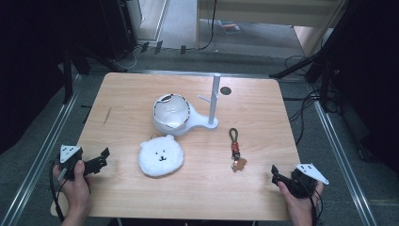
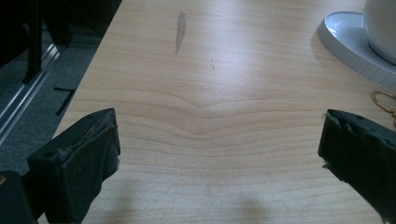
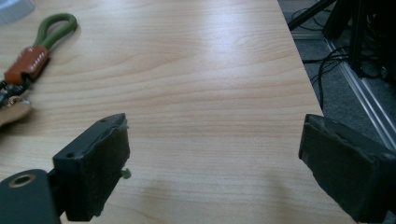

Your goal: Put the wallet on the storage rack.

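High view shows the left tool (image 1: 101, 159) near the front-left of the tabletop (image 1: 127, 94) and the right tool (image 1: 275, 173) at the front-right corner. Each has its jaws spread wide and holds nothing; the two gripper views confirm bare wood between the black pads.

Nearest to the right tool is the keychain (image 1: 236, 151), lying flat on the tabletop right of centre, its green cord loop pointing away from the person, an orange-brown wrap in the middle and a small tan charm at the near end. Right gripper view shows it off to the upper left (image 3: 32, 56), well outside the jaws' line, so closing from here would likely catch nothing. Being thin and flat, it may also slide or be pinched only by its charm.

The white plush bear pouch (image 1: 161, 156) lies near the left tool; a white stand with a bowl-shaped base (image 1: 171, 115) sits behind it.
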`<control>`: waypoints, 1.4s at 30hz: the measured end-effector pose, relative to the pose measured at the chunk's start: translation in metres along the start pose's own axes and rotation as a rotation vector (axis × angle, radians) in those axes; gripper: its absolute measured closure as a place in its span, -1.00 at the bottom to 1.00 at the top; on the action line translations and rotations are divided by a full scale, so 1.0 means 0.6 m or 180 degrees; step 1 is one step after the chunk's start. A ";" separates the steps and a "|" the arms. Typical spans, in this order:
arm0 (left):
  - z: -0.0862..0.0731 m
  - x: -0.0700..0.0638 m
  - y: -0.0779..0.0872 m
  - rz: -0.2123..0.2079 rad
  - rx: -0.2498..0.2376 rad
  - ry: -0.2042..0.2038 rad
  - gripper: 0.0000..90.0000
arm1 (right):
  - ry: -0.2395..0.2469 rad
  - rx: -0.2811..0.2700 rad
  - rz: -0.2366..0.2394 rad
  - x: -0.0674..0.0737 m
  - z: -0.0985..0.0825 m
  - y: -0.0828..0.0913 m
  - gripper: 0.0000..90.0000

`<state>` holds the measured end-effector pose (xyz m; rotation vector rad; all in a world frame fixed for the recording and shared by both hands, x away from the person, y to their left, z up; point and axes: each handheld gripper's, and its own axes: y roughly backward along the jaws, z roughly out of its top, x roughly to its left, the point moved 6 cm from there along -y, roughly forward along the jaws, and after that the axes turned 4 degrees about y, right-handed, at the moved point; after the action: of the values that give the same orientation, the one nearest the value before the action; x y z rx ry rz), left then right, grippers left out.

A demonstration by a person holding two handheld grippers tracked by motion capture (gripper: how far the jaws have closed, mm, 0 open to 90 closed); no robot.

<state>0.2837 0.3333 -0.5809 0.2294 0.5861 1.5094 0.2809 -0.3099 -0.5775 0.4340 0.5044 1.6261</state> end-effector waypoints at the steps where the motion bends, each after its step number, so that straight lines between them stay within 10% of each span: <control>1: 0.000 0.000 0.000 0.0000 0.0000 0.0000 -1.00 | 0.0000 0.0000 0.0000 0.000 0.000 0.000 -0.79; 13: -0.001 -0.001 0.000 -0.0039 0.0013 0.0004 -1.00 | -0.0031 -0.0049 0.0045 0.026 0.014 0.009 -0.63; 42: -0.001 -0.002 -0.001 -0.0058 0.0033 -0.0018 -1.00 | 0.0414 0.0200 0.0616 0.225 0.087 0.024 -0.59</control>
<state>0.2839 0.3319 -0.5813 0.2357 0.5904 1.4881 0.2826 -0.1735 -0.5277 0.4364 0.6282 1.8368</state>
